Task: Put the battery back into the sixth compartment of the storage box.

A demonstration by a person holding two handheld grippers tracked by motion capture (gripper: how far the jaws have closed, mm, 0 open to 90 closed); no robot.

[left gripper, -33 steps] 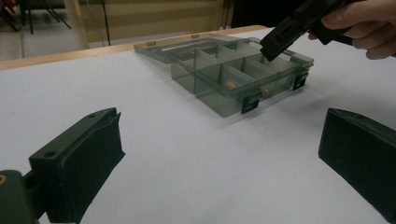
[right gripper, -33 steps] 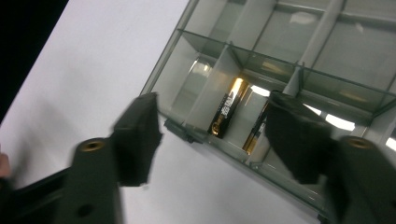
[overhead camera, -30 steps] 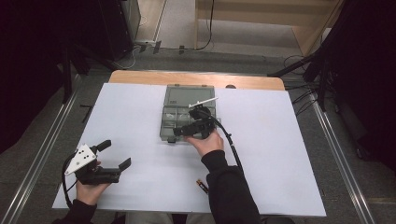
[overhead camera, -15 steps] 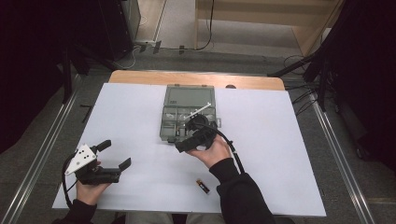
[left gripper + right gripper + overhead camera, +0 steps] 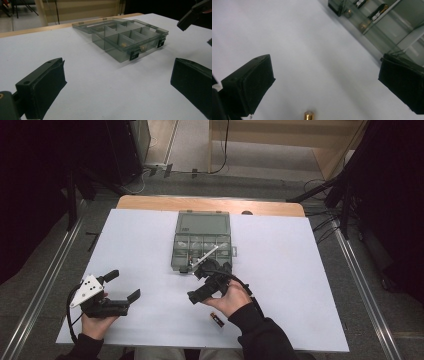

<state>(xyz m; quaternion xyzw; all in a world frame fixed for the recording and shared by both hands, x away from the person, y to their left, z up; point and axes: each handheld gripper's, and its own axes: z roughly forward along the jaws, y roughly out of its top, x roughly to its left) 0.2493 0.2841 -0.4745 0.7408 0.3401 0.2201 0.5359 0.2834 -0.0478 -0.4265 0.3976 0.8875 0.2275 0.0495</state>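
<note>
A clear grey compartment box lies on the white table with its lid folded flat behind it; batteries lie in its compartments. A single battery rests on the table just near of my right hand, and its brass tip pokes in at the bottom edge of the right gripper view. My right gripper hovers in front of the box, open, nothing between its jaws. At the near left my left gripper is open and holds nothing; it points at the box.
The white table top spreads wide to either side of the box. A wooden strip runs along the far edge. Metal rails flank the table, and cables trail on the floor beyond.
My right gripper has pulled back from the box toward the near side and turned to the left, close to the loose battery. The left gripper has stayed still.
</note>
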